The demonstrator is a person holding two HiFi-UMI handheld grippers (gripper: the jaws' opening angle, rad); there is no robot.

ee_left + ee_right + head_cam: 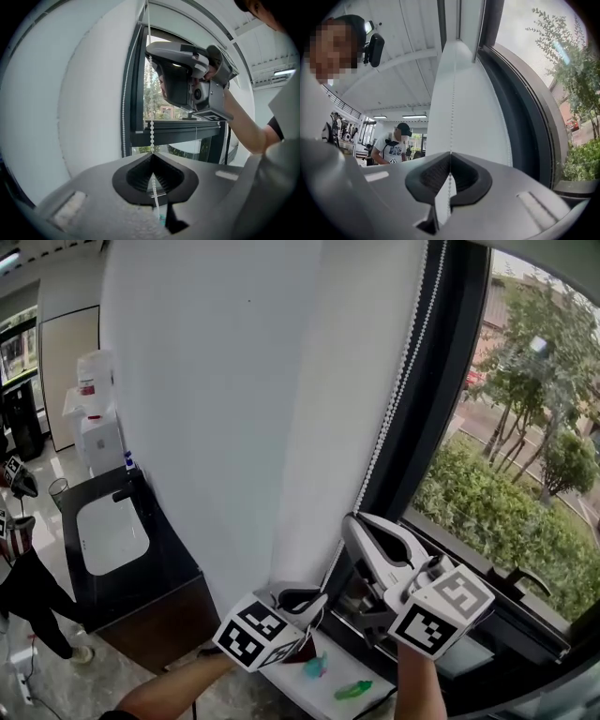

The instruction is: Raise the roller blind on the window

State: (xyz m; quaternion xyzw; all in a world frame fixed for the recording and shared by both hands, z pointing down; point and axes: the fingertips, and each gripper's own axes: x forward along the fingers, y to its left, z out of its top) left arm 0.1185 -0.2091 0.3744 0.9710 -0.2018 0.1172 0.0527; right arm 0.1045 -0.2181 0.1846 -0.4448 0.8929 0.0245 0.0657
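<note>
Beside the window (pixel 525 474), at centre frame in the head view, the roller blind (pixel 347 381) hangs low, so you are mid-haul. Your left hand-held gripper (pixel 319 598) is clamped on the bead chain (pixel 394 399) and points roughly level. Your right hand-held gripper (pixel 352 521) pinches the chain just above. Both forearms enter from the bottom edge. The next move likely calls for releasing one grip and pulling with the other.
</note>
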